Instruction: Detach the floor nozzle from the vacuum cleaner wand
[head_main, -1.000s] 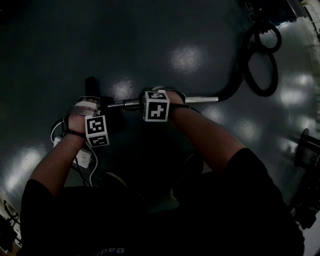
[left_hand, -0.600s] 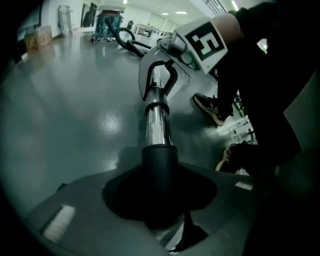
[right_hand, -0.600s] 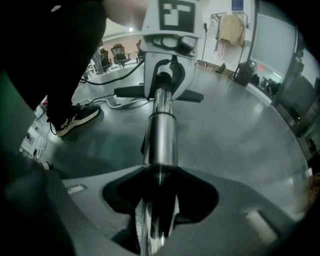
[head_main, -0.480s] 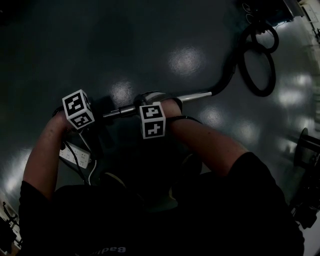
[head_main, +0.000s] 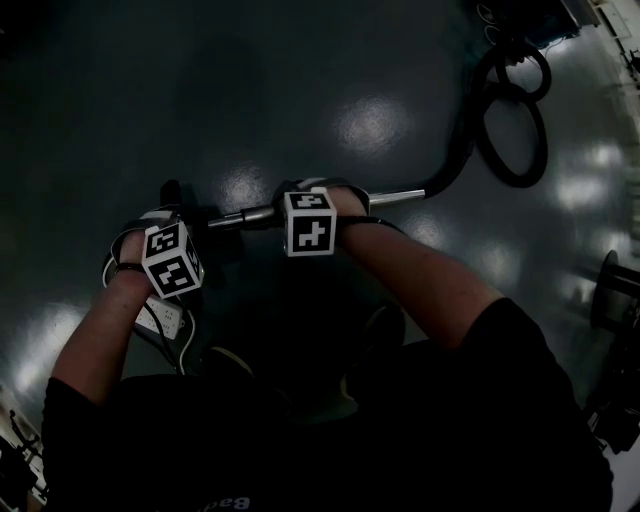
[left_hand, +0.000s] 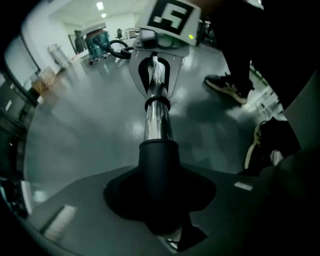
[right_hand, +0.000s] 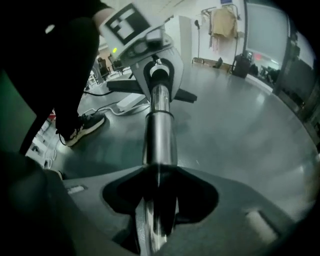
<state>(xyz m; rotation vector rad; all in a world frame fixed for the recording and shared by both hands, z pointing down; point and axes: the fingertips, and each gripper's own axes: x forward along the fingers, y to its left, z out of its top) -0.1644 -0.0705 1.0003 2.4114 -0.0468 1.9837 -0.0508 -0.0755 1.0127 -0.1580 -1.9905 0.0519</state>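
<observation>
- Over the dark glossy floor, the head view shows the chrome wand held roughly level, running left to right, with both marker-cubed grippers on it.
- The left gripper is at the wand's left end. Its own view shows the jaws closing on the black neck of the floor nozzle, which fills the gap between them.
- The right gripper is further right along the wand. Its own view shows the jaws clamped on the bare chrome tube.
- Only the right gripper view shows the nozzle's flat black head, which spreads to either side behind the left gripper.
- Only the head view shows the black hose looping at the far right from the wand's end. It alone also shows the white power strip lying near-left beneath the left forearm.
- The left gripper view catches a dark, white-soled shoe on the floor, at the right of that picture.
</observation>
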